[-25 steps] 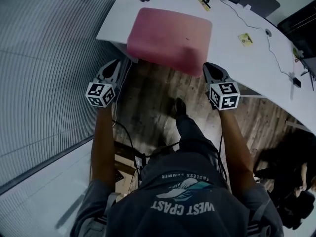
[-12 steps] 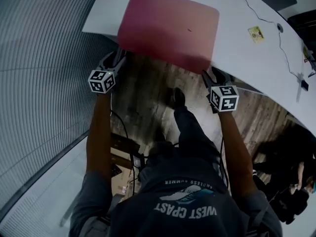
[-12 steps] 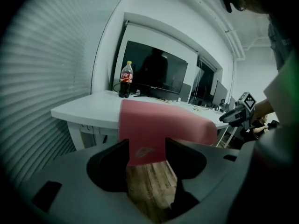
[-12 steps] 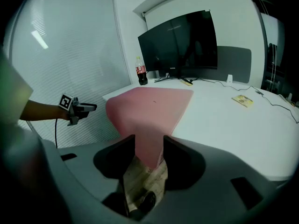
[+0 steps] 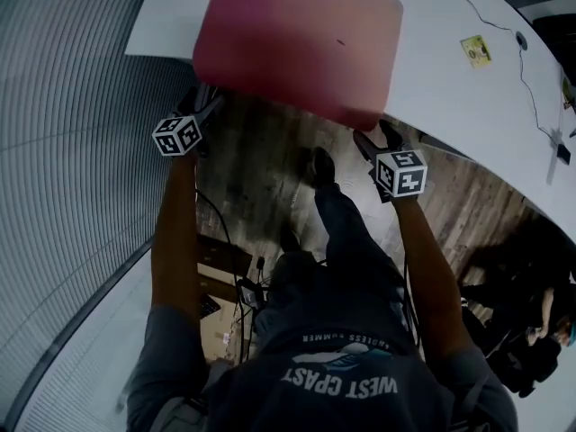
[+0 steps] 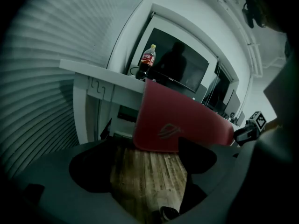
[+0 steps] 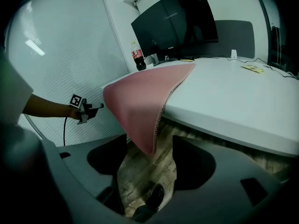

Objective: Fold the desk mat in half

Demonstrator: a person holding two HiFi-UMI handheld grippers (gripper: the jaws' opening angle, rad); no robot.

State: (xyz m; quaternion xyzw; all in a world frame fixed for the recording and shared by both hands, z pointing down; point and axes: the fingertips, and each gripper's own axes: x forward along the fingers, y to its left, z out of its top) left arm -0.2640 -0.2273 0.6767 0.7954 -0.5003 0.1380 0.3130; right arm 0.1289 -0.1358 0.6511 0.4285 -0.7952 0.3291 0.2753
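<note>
Logged left gripper (image 5: pixel 205 104) and right gripper (image 5: pixel 376 137) released, jaws just opened wide, corners of pink desk mat (image 5: pixel 297 43) hanging free between them off near edge of desk (image 5: pixel 468 106).

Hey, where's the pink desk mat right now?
Head view, top centre: the desk mat lies at the left end of the white desk, its near edge drooping off over the wood floor.

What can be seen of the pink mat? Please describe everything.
The mat is pink and soft-looking, with rounded corners, a stitched edge and a logo. It lies on the white desk, its near part hanging over the edge. The left gripper and right gripper have just been opening; a near corner hangs between each one's open jaws, unpressed.
</note>
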